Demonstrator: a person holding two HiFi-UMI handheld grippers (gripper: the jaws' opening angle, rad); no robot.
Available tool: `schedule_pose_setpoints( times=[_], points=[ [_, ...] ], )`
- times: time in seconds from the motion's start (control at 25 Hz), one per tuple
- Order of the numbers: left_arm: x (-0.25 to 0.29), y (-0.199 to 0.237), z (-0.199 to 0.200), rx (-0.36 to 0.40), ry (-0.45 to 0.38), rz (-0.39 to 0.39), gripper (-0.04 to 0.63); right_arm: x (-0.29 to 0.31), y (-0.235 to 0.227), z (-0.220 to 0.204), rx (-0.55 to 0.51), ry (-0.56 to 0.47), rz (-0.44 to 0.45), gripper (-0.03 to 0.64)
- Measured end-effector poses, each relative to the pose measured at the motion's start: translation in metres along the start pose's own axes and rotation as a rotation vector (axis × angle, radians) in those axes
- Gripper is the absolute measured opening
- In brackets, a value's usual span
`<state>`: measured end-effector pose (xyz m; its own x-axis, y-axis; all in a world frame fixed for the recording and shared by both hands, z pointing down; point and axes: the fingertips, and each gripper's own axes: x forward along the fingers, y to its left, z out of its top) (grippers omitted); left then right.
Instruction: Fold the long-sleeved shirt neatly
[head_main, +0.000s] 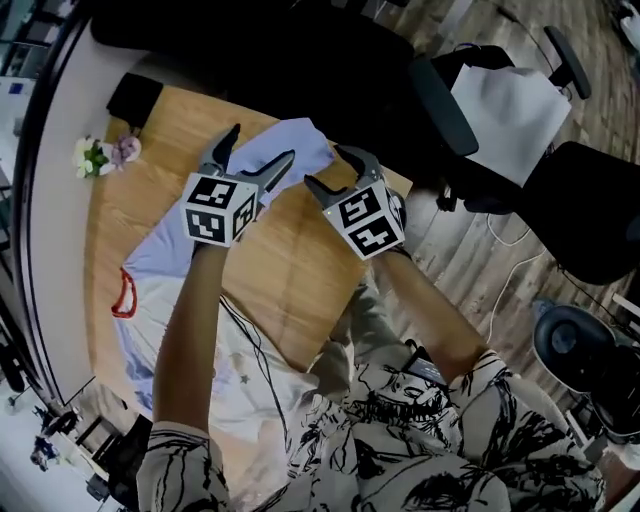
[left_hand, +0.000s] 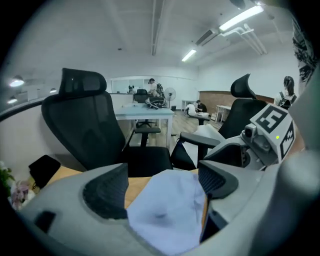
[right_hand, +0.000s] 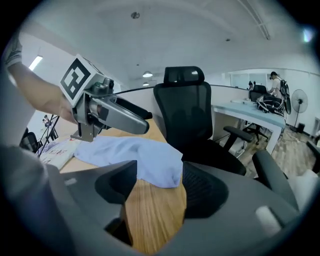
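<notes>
The long-sleeved shirt (head_main: 185, 300) lies spread on the wooden table (head_main: 295, 270): a white body, a red collar (head_main: 122, 293) and pale blue sleeves. One blue sleeve (head_main: 300, 142) reaches the table's far corner. My left gripper (head_main: 262, 145) hangs over that sleeve with its jaws apart; in the left gripper view the blue cloth (left_hand: 167, 212) lies between and below the pads, which do not press on it. My right gripper (head_main: 325, 166) is open just beside it, and the sleeve's end (right_hand: 150, 162) shows past its jaws over the table's edge (right_hand: 155, 210).
A small bunch of flowers (head_main: 100, 155) and a black box (head_main: 135, 100) sit at the table's far left. Black office chairs (head_main: 300, 50) (head_main: 500, 110) stand close behind the far edge. A thin black cable (head_main: 250, 345) crosses the shirt near me.
</notes>
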<state>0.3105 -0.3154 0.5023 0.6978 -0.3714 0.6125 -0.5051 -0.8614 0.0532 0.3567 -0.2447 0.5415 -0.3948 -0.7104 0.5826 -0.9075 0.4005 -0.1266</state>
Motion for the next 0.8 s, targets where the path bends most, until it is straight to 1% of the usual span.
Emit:
schedule_pose_setpoints(
  times=[0.04,0.12,0.16,0.28,0.4,0.44,0.48,0.52,0.56,0.6,0.68,0.72,0.76,0.8],
  points=[
    [0.011,0.004,-0.002,0.005,0.025,-0.012,0.423,0.006,-0.002,-0.001,0.018,0.018,0.001,0.280],
    [0.031,0.011,-0.008,0.025,0.080,-0.031,0.343,0.015,-0.006,-0.003,0.032,0.058,-0.007,0.251],
    [0.041,0.013,-0.011,0.039,0.108,-0.037,0.320,0.018,-0.008,-0.006,0.030,0.078,-0.017,0.222],
    [0.065,0.016,-0.020,0.070,0.183,-0.068,0.299,0.023,-0.010,-0.016,0.023,0.130,-0.036,0.186],
    [0.080,0.016,-0.029,0.056,0.244,-0.097,0.268,0.027,-0.009,-0.023,-0.009,0.164,-0.045,0.149],
    [0.083,0.016,-0.033,0.049,0.267,-0.109,0.251,0.027,-0.009,-0.025,-0.033,0.174,-0.050,0.128],
    [0.085,0.015,-0.038,0.048,0.293,-0.120,0.249,0.027,-0.009,-0.026,-0.055,0.187,-0.054,0.101],
    [0.086,0.014,-0.043,0.052,0.317,-0.127,0.240,0.028,-0.009,-0.027,-0.068,0.199,-0.056,0.089],
    [0.086,0.014,-0.046,0.057,0.333,-0.129,0.218,0.028,-0.009,-0.028,-0.069,0.206,-0.057,0.085],
    [0.086,0.014,-0.048,0.057,0.337,-0.125,0.213,0.028,-0.009,-0.028,-0.066,0.210,-0.059,0.078],
    [0.085,0.014,-0.050,0.044,0.329,-0.116,0.165,0.029,-0.011,-0.029,-0.062,0.212,-0.060,0.039],
    [0.084,0.012,-0.051,0.044,0.327,-0.117,0.131,0.029,-0.011,-0.030,-0.061,0.211,-0.059,0.034],
    [0.084,0.010,-0.052,0.055,0.327,-0.122,0.073,0.029,-0.011,-0.029,-0.058,0.210,-0.057,0.032],
    [0.083,0.008,-0.053,0.075,0.326,-0.124,0.032,0.030,-0.011,-0.028,-0.054,0.207,-0.054,0.031]
  ],
)
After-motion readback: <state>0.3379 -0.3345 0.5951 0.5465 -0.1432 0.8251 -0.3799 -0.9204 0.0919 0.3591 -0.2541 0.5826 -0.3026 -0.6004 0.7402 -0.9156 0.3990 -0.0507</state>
